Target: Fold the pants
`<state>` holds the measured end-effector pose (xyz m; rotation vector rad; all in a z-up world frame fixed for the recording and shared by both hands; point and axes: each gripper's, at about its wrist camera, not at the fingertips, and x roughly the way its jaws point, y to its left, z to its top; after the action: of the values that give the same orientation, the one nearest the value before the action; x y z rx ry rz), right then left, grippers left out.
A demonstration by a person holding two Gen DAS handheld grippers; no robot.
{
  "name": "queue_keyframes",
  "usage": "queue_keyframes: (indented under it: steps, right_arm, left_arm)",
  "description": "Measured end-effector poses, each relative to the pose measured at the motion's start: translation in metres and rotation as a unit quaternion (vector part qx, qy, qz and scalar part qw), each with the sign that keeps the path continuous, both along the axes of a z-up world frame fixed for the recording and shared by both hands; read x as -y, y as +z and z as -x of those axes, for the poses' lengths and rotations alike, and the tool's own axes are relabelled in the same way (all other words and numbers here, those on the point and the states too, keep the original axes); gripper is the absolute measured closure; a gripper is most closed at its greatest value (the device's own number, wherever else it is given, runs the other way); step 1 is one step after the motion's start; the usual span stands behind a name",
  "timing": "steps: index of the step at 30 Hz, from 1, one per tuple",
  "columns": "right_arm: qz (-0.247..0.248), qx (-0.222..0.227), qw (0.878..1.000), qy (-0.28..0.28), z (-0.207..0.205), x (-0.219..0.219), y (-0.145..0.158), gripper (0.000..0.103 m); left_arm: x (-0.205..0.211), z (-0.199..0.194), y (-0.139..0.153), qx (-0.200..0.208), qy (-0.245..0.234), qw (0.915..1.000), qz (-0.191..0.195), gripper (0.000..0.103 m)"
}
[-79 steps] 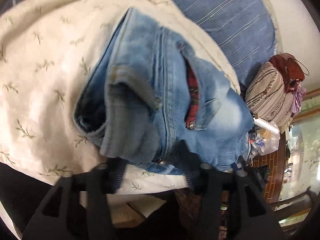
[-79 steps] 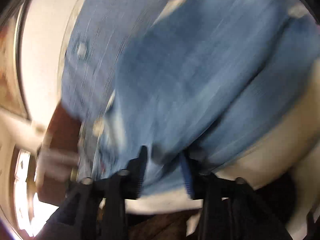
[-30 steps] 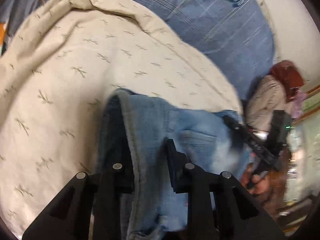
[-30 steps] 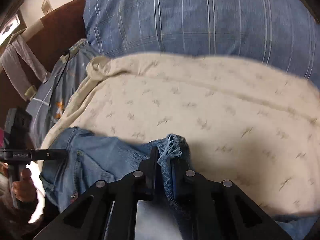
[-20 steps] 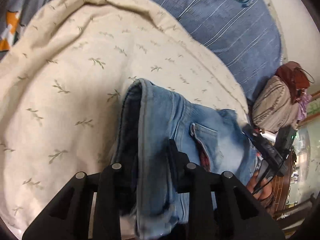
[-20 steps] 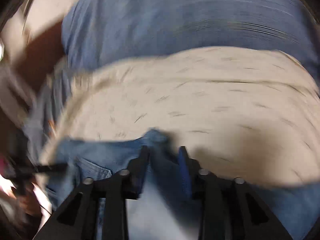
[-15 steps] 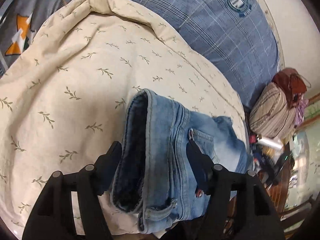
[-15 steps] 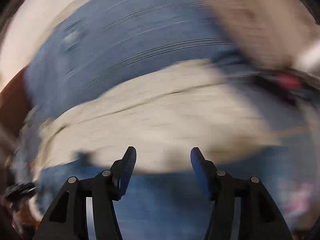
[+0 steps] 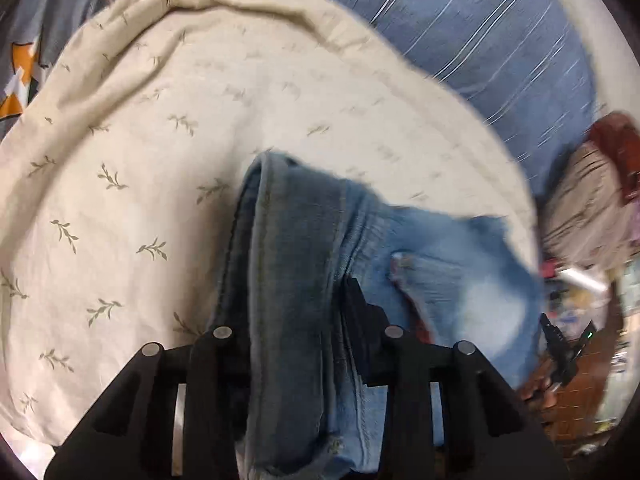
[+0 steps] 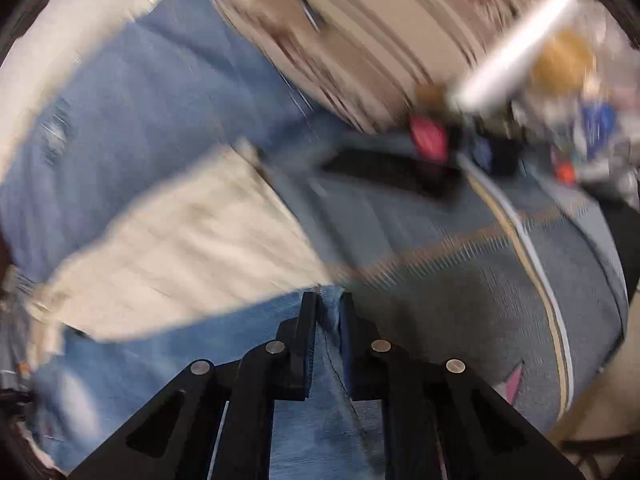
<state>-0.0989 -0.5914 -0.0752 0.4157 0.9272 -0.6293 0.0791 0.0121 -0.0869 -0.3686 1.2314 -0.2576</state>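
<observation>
Both grippers are gripping the jeans (image 9: 288, 280) over the cream quilt (image 9: 120, 160), left gripper (image 9: 292, 312) clamping the folded edge, right gripper (image 10: 328, 312) pinching a hem (view's blurry), seemingly mid-fold and needing a flat lay-down next

Left gripper (image 9: 294, 316): jaws spread wide around the jeans (image 9: 296, 280) half a second ago, now closed in on the thick folded band of denim, which fills the gap between them. Right gripper (image 10: 328, 312): jaws wide apart with nothing between them half a second ago, now pinched on a denim edge. Right view: swung from the cream quilt (image 10: 180, 248) to the near-right grey-blue bedding (image 10: 480, 280) and far clutter; blurred.
</observation>
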Motion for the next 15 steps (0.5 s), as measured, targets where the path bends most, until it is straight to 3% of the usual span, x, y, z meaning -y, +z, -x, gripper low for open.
queue_keyframes:
  steps: [2, 5, 8, 9, 10, 11, 12, 14, 15]
  right_arm:
    - [-0.006, 0.039, 0.999, -0.009, 0.009, -0.003, 0.009, 0.099]
    - [-0.037, 0.115, 0.993, -0.015, 0.038, -0.014, 0.038, 0.094]
    - [-0.062, 0.158, 0.985, 0.011, 0.065, -0.042, 0.060, 0.070]
    - [-0.086, 0.175, 0.980, 0.030, 0.073, -0.060, 0.064, 0.056]
    - [-0.102, 0.182, 0.977, 0.042, 0.077, -0.068, 0.064, 0.046]
    - [-0.144, 0.190, 0.969, 0.066, 0.079, -0.091, 0.060, 0.044]
    - [-0.176, 0.189, 0.962, 0.085, 0.075, -0.104, 0.056, 0.042]
    - [-0.271, 0.176, 0.936, 0.141, 0.060, -0.144, 0.039, 0.042]
    - [-0.330, 0.166, 0.912, 0.177, 0.049, -0.170, 0.025, 0.042]
  left_arm:
    - [-0.003, -0.001, -0.006, -0.005, 0.006, 1.0000, 0.002, 0.070]
    - [-0.017, 0.007, 0.010, -0.003, 0.013, 0.9998, 0.014, 0.070]
    - [-0.037, 0.027, 0.026, 0.007, 0.015, 0.9988, 0.047, 0.070]
    - [-0.044, 0.037, 0.032, 0.016, 0.014, 0.9982, 0.056, 0.068]
    - [-0.049, 0.049, 0.037, 0.022, 0.010, 0.9974, 0.068, 0.060]
    - [-0.055, 0.064, 0.040, 0.025, 0.006, 0.9958, 0.088, 0.047]
    - [-0.059, 0.075, 0.041, 0.026, 0.003, 0.9942, 0.104, 0.042]
    - [-0.061, 0.096, 0.036, 0.023, -0.002, 0.9900, 0.139, 0.034]
    - [-0.059, 0.103, 0.031, 0.013, -0.008, 0.9872, 0.159, 0.034]
